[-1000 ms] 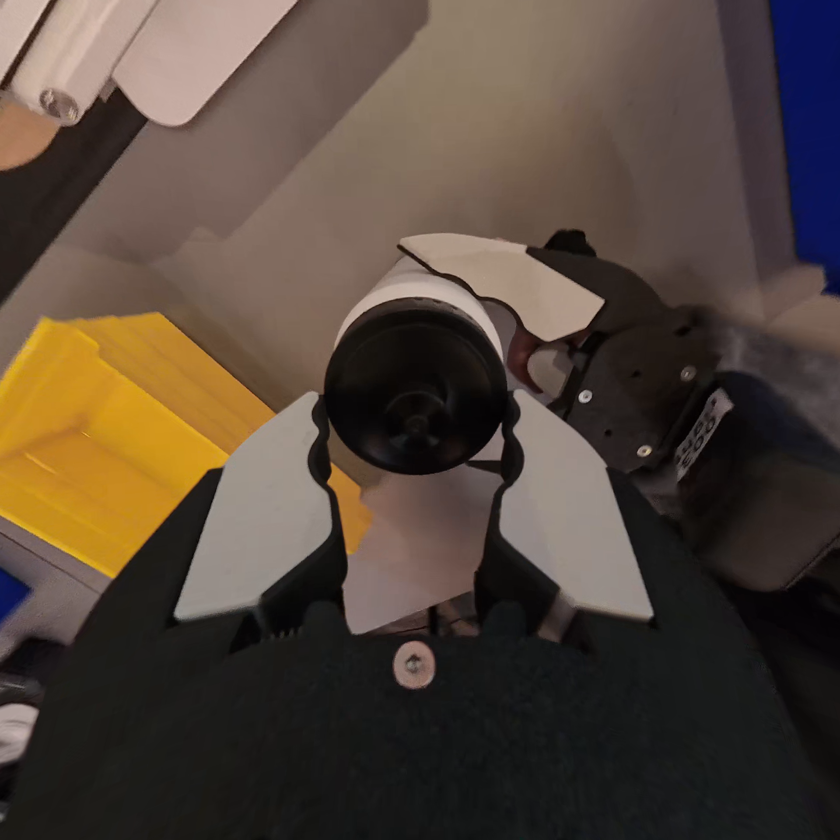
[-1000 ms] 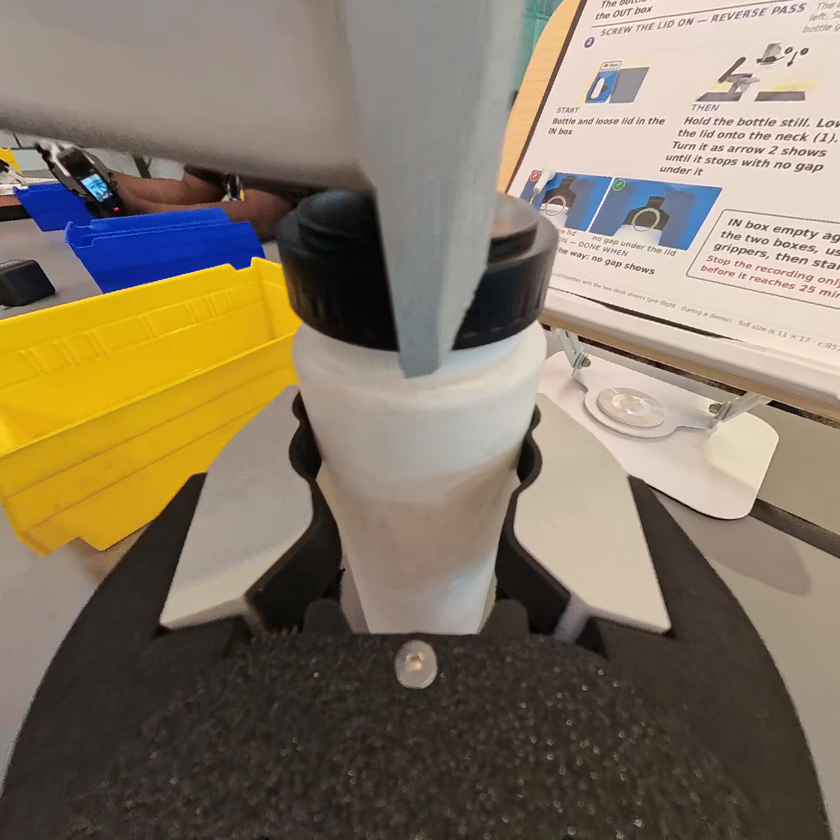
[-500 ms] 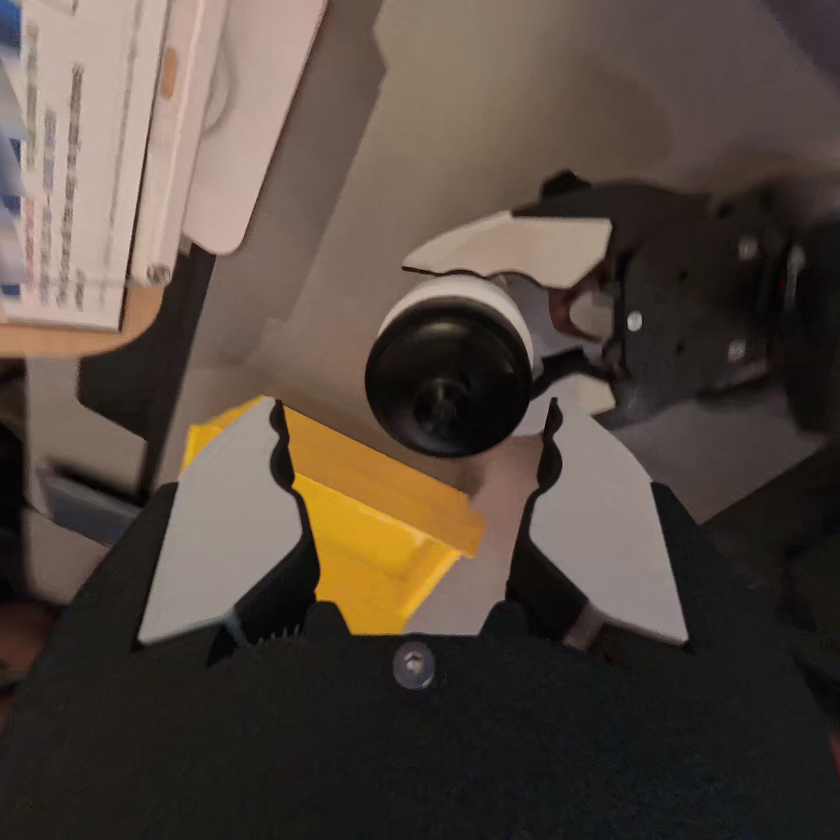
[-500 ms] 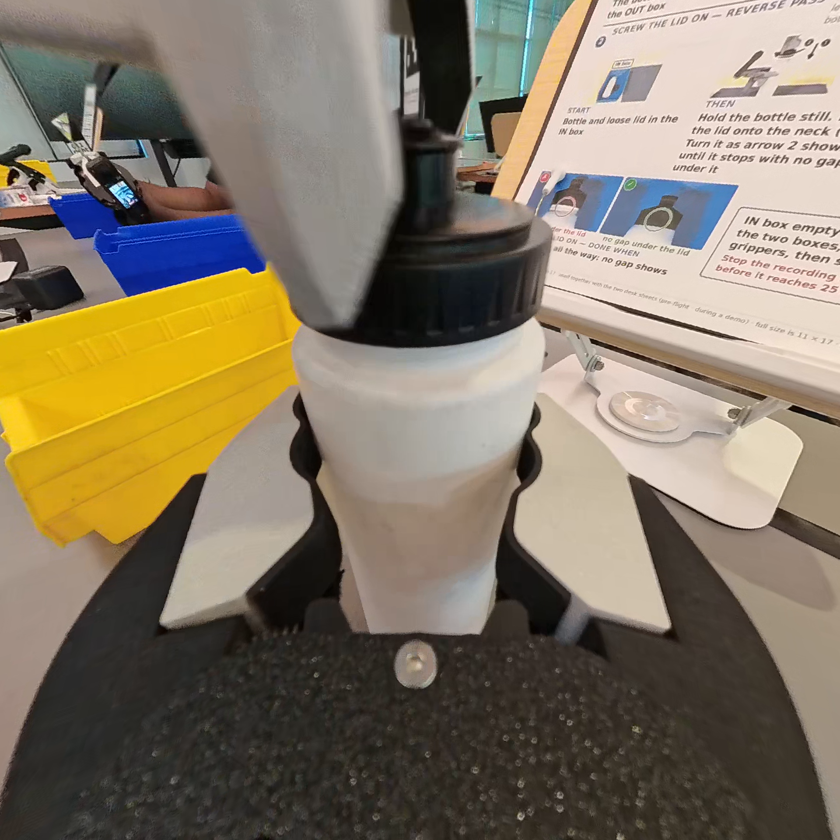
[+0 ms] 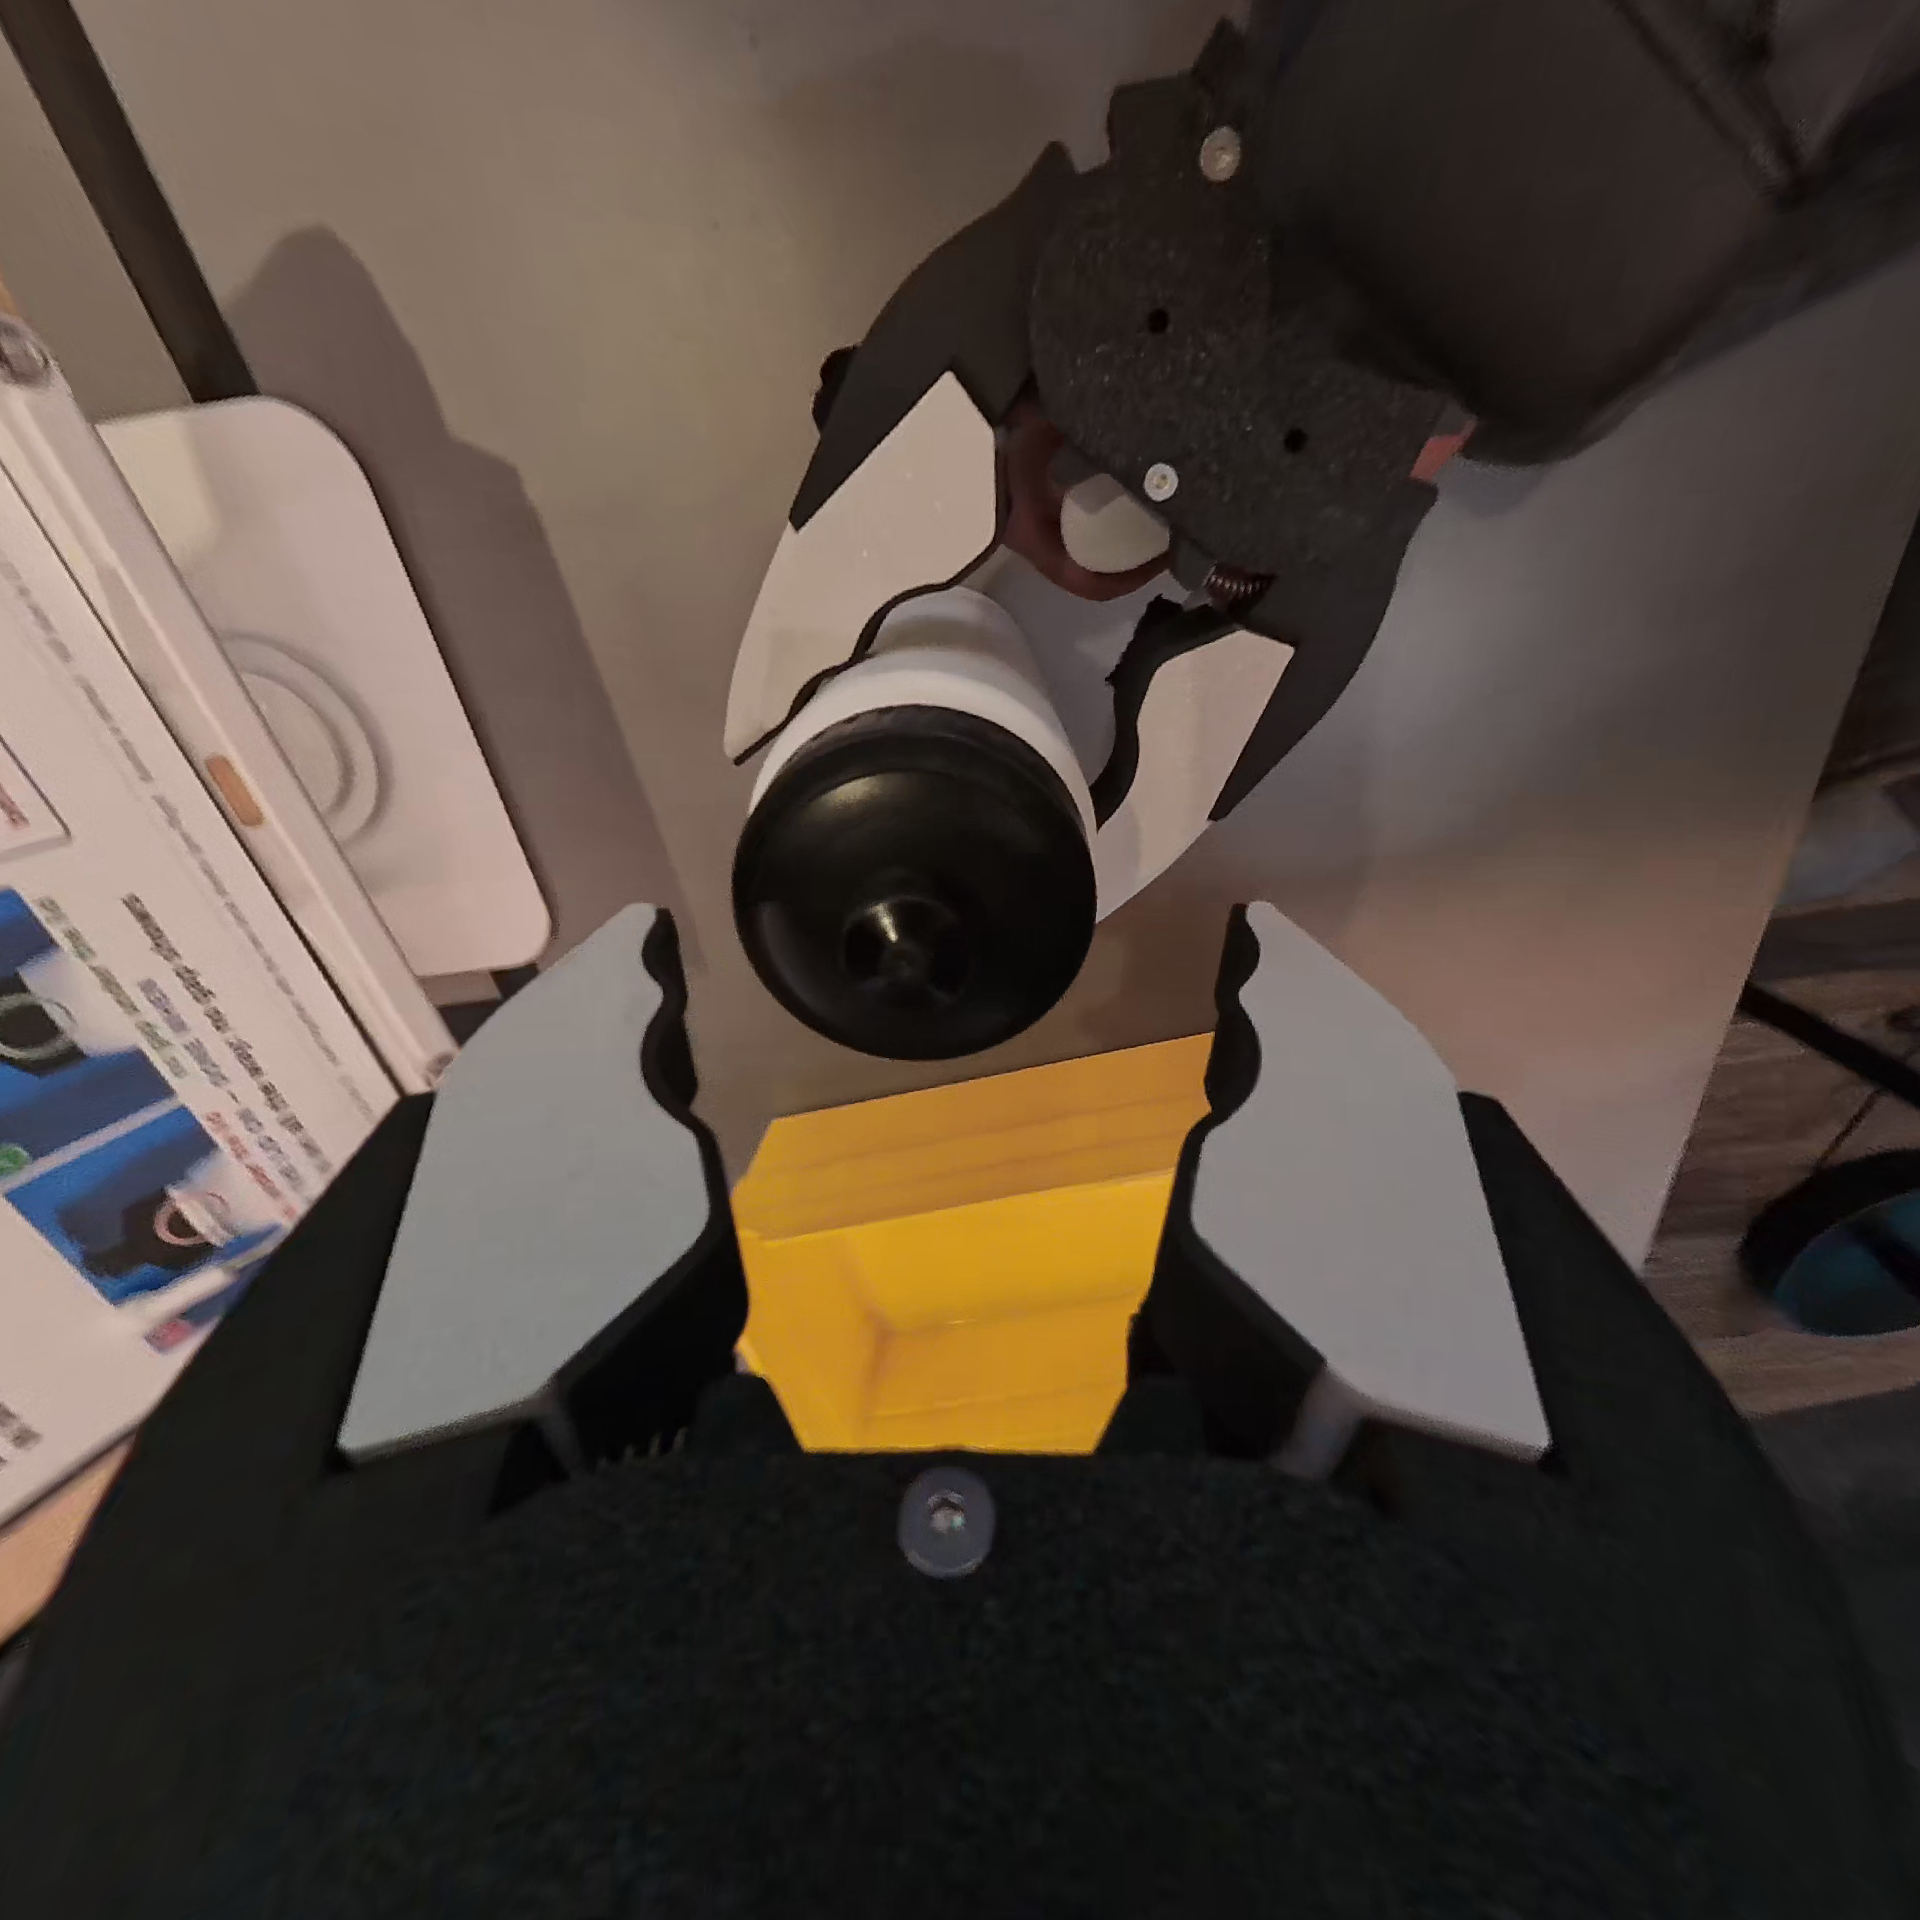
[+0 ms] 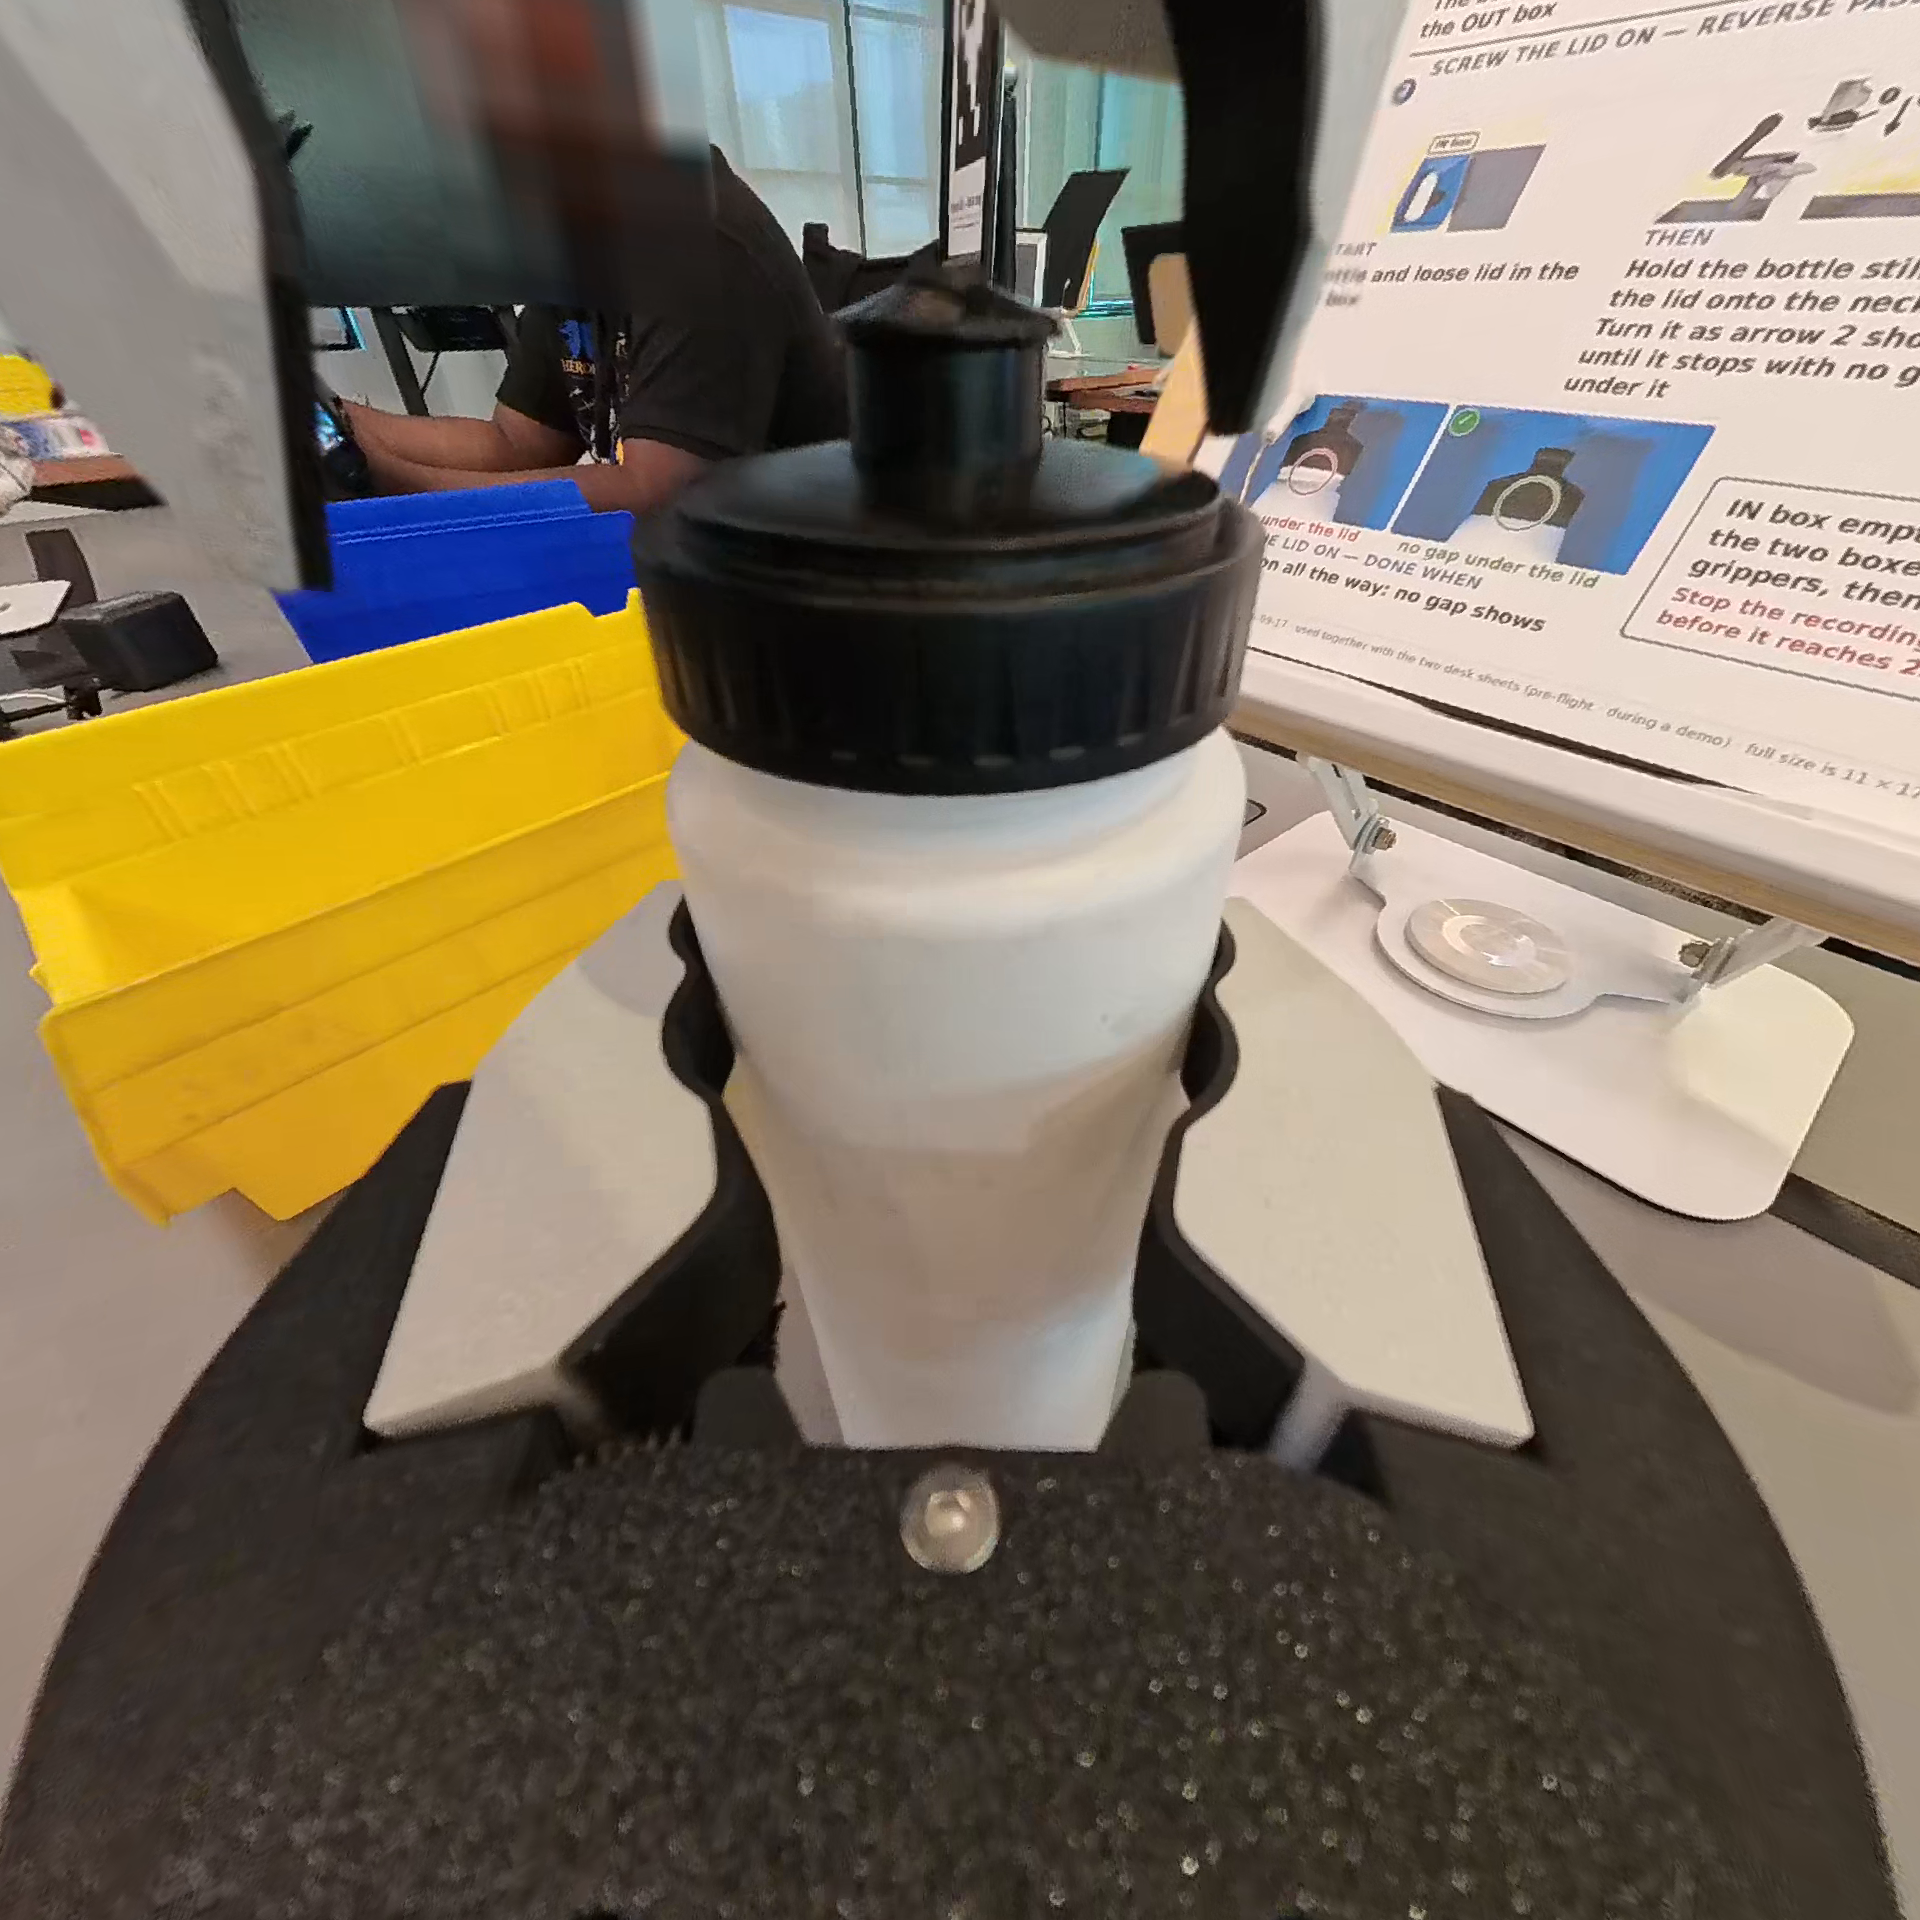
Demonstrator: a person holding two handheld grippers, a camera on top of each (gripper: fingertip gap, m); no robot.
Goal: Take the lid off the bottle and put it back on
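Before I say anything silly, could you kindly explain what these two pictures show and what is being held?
There is no robot: a person holds a two-finger claw in each hand, each carrying a camera that looks along its fingers. The right wrist view shows the right claw shut on a white bottle with its black lid on. The left wrist view looks down on that lid; the left claw is open and holds nothing. On the grey table stand a yellow bin, a blue bin behind it, and an instruction sheet on a stand.
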